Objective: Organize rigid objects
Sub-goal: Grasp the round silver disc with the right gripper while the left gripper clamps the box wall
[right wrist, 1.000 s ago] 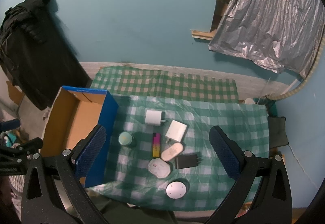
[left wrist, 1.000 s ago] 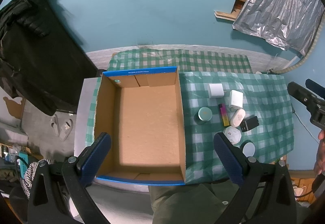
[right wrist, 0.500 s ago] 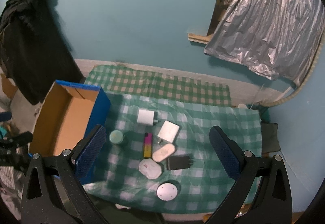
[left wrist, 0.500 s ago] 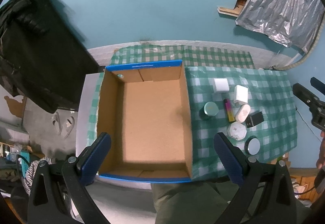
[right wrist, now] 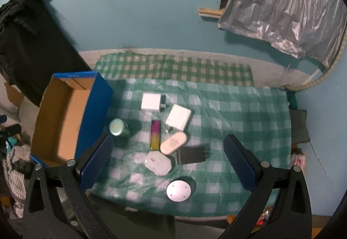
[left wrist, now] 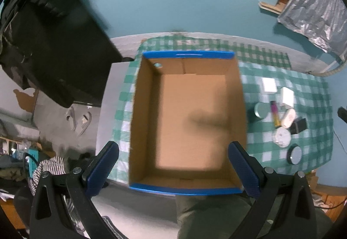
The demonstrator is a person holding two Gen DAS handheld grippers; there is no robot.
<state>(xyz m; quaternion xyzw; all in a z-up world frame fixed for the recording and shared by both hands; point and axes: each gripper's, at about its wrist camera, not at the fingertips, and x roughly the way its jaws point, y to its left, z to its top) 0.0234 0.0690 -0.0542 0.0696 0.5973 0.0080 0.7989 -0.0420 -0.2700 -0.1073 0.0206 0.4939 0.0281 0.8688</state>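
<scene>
Above the cardboard box (left wrist: pixel 190 122), left tool (left wrist: pixel 173 165) spread wide, nothing between its blue pads (left wrist: pixel 102 167), touching nothing. Box open-topped, blue-rimmed, brown inside, looks empty from both views. It sits on the left part of the surface (right wrist: pixel 238 113), which is covered by a green checked cloth. Near rim of the box lies close to the near edge of the surface; a narrow strip of cloth shows along the box's left wall. Off that edge: floor, a dark garment (left wrist: pixel 49 44) hanging at far left.

Right of the box, all on the cloth, a loose cluster of small things. Teal round tin (right wrist: pixel 118 127) just beside the box's blue wall. White cube charger (right wrist: pixel 151 101) farther back. Pink-and-yellow lighter (right wrist: pixel 155 135) lying lengthwise between tin and white flat adapter (right wrist: pixel 179 117). White oval case (right wrist: pixel 173 143) touching or nearly touching the lighter's near end. White octagonal case (right wrist: pixel 157 162) just below it. Black plug adapter (right wrist: pixel 192 155) beside the oval case, to its right. Silver round disc (right wrist: pixel 179 191) nearest the front edge, apart from the rest.

Right tool (right wrist: pixel 168 161) hangs above this cluster, also spread wide, holding nothing; pads well clear of everything. Right half of the cloth bare, open room out to the right edge. Teal wall behind; crumpled silver sheet (right wrist: pixel 282 7) at upper right.
</scene>
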